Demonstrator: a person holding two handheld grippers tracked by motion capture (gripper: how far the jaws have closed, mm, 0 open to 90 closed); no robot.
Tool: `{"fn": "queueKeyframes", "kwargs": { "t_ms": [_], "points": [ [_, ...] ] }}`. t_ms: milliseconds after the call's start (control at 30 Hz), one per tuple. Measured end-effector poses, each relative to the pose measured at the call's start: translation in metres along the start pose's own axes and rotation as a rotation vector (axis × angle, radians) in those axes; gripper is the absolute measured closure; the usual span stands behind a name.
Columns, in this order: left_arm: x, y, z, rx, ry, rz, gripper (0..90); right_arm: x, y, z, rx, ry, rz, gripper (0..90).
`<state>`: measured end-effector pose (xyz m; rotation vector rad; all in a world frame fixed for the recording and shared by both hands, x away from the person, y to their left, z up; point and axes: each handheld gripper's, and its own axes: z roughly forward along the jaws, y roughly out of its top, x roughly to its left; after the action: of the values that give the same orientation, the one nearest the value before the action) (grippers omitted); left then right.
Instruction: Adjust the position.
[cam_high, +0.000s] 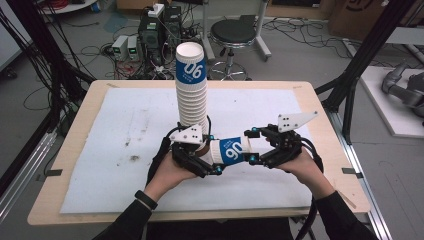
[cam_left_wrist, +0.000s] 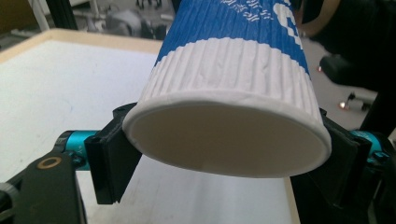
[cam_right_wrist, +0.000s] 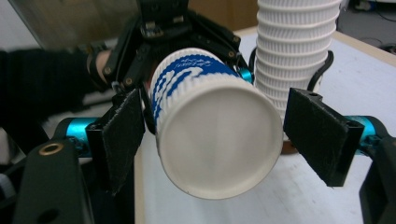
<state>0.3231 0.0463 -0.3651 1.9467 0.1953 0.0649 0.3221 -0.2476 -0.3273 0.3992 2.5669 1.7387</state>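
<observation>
While the left gripper clamps its jaws against the ribbed wall of a single paper cup, that cup lies sideways in the air, low over the bench, between the two grippers. Blue band with white numerals on the cup, ribbed white wall toward one end. Left gripper view: the cup sits close to the lens, its round white end facing the camera, a black pad pressed to each side of the rim. Right gripper reaches in from the other end; in the right gripper view its jaws stand apart on either side of the cup with gaps showing, so released, not pinching.

Just behind the left gripper stands a tall stack of matching cups, upside down, topmost one showing the same blue band. Stack rests on a white sheet that covers most of the wooden bench top; sheet carries dark smudges. Person's hands and dark sleeves enter from the near edge. Beyond the bench: a black stool and tangled cables on the floor.
</observation>
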Motion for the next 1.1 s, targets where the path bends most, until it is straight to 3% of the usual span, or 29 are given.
{"fn": "queueKeyframes", "kwargs": {
  "t_ms": [133,300,333,433,533,633,733,933,1100],
  "points": [
    [-0.001,0.001,0.001,0.034,0.005,0.008,20.2,0.005,0.001,0.005,0.075,-0.023,-0.035,20.8],
    [-0.002,0.002,0.000,0.034,0.007,0.026,20.3,0.001,-0.005,0.015,0.127,-0.017,-0.020,21.7],
    [-0.002,0.003,-0.001,0.033,0.005,0.026,20.2,0.001,-0.006,0.016,0.126,-0.007,-0.012,26.9],
    [-0.002,0.003,-0.003,-0.012,-0.001,0.027,18.2,-0.002,-0.008,0.014,0.084,0.036,-0.009,28.4],
    [-0.002,0.001,-0.003,-0.088,-0.001,0.002,13.8,-0.005,-0.009,0.011,0.023,0.074,0.008,29.8],
    [-0.002,-0.002,-0.002,-0.178,-0.014,-0.046,9.0,-0.005,-0.010,0.009,-0.020,0.073,0.014,30.2],
    [0.000,-0.003,-0.004,-0.217,-0.035,-0.073,8.9,-0.006,-0.011,0.007,-0.052,0.084,0.023,30.3],
    [0.003,-0.003,-0.012,-0.265,-0.054,-0.086,16.5,-0.008,-0.014,0.006,-0.088,0.114,0.052,30.4],
    [0.004,-0.001,-0.016,-0.240,-0.056,-0.068,18.6,-0.009,-0.015,0.009,-0.066,0.120,0.060,29.3]
  ]
}}
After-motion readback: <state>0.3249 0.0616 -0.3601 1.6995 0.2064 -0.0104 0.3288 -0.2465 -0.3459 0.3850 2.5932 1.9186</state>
